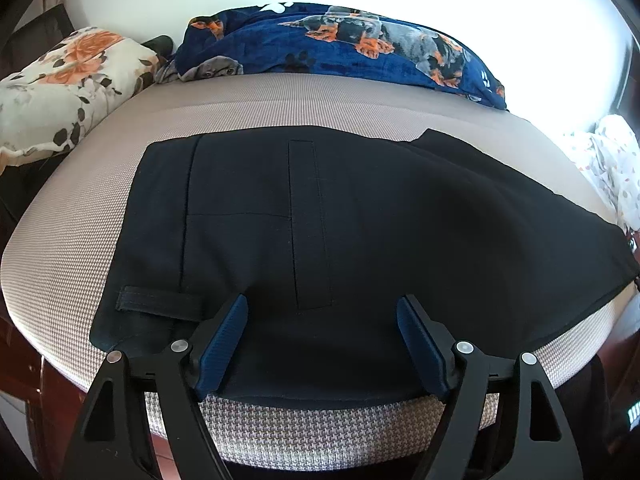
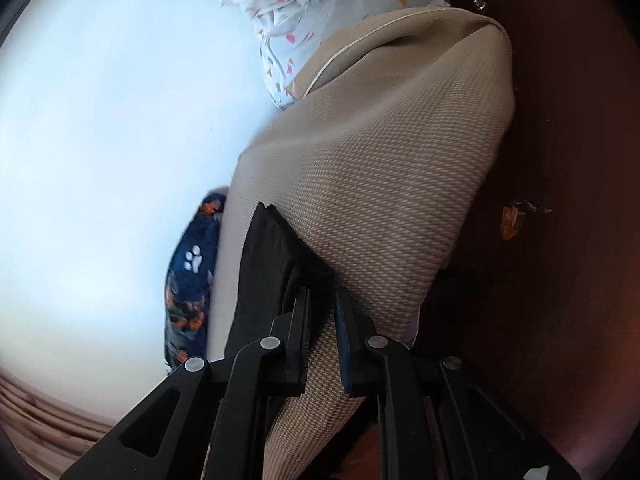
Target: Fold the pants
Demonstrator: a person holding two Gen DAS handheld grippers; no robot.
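Observation:
Black pants (image 1: pixel 320 216) lie flat on a beige woven mattress (image 1: pixel 280 100), waistband with a belt loop at the left, legs running right. My left gripper (image 1: pixel 322 306) is open, its blue-padded fingers (image 1: pixel 224 336) spread over the near edge of the pants, holding nothing. In the right wrist view, rolled sideways, my right gripper (image 2: pixel 322 294) is nearly shut, fingers a narrow gap apart at the edge of the black pants (image 2: pixel 272 264) near the mattress (image 2: pixel 380 160) side. Whether cloth lies between the pads is unclear.
A blue dog-print blanket (image 1: pixel 340 44) lies along the far edge, a floral pillow (image 1: pixel 68 84) at the far left, and white dotted fabric (image 1: pixel 612 160) at the right. Dark wooden bed frame (image 1: pixel 24 360) runs beneath the mattress. A bright white wall stands behind.

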